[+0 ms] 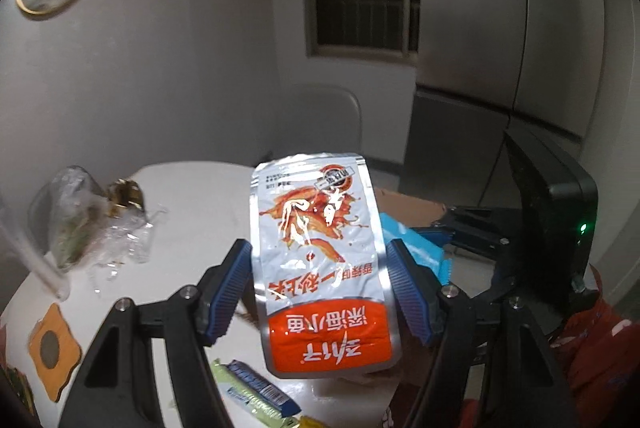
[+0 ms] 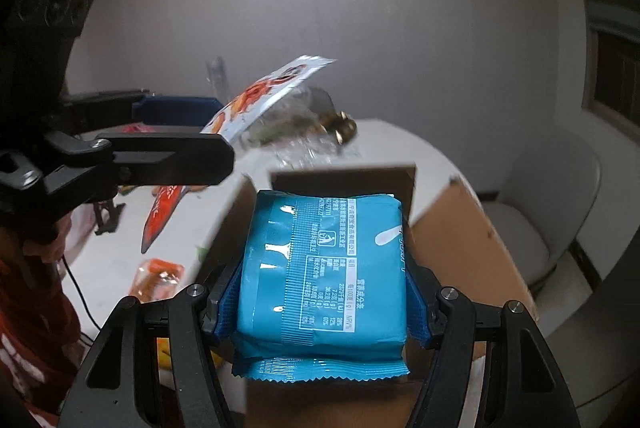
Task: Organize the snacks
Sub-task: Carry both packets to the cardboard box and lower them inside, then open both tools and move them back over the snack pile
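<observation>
My left gripper (image 1: 320, 268) is shut on a silver and orange snack pouch (image 1: 316, 228), its blue pads pressing on both side edges. The pouch hangs above the white round table (image 1: 192, 195). My right gripper (image 2: 324, 268) is shut on a blue snack packet (image 2: 320, 260), held over an open cardboard box (image 2: 460, 240). In the right wrist view the left gripper (image 2: 220, 131) comes in from the left with the pouch (image 2: 272, 91) tilted upward. In the left wrist view the blue packet (image 1: 416, 248) and the box (image 1: 412, 207) show behind the pouch.
Crumpled clear bags and a gold wrapper (image 1: 124, 195) lie at the table's far side. An orange coaster (image 1: 52, 348), wrapped snack bars (image 1: 260, 392) and an orange packet (image 2: 158, 278) lie nearer. A white chair (image 2: 532, 228) and a steel fridge (image 1: 500, 27) stand beyond.
</observation>
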`<state>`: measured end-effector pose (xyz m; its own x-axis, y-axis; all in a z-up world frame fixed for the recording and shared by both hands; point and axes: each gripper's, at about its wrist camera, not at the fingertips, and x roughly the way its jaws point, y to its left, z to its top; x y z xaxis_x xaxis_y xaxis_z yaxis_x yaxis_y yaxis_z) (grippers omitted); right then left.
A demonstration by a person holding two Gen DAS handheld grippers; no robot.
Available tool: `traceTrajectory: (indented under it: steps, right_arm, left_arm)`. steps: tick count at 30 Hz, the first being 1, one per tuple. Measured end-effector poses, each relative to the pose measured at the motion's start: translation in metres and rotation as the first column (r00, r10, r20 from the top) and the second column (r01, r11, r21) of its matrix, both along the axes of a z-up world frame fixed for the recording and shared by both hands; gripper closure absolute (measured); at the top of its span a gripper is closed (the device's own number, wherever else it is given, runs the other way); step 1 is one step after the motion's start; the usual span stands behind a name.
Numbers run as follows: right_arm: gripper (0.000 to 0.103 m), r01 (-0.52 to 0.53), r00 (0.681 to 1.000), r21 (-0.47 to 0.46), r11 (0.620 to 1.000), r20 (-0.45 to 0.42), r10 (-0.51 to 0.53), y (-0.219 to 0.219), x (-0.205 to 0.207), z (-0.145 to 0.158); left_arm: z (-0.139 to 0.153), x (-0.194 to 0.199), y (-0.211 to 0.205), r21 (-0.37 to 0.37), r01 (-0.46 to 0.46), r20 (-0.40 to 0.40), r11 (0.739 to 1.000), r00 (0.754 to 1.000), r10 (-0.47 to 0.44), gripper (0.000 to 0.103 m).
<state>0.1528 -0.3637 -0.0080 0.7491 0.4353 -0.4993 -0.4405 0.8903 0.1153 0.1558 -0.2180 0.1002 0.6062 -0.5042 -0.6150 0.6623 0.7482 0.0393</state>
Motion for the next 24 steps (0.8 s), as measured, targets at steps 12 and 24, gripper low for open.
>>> traceTrajectory:
  steps: [12, 24]
  right_arm:
    - [0.040, -0.042, 0.992, -0.057, 0.997, -0.119, 0.035, -0.003, 0.041, -0.034]
    - [0.040, -0.059, 0.987, -0.135, 0.989, -0.159, 0.037, 0.034, 0.060, -0.044]
  left_arm:
    - [-0.043, 0.037, -0.048, 0.097, 0.050, -0.116, 0.994, 0.992, -0.038, 0.037]
    - [-0.053, 0.036, -0.053, 0.122, 0.050, -0.131, 0.991, 0.991, -0.034, 0.025]
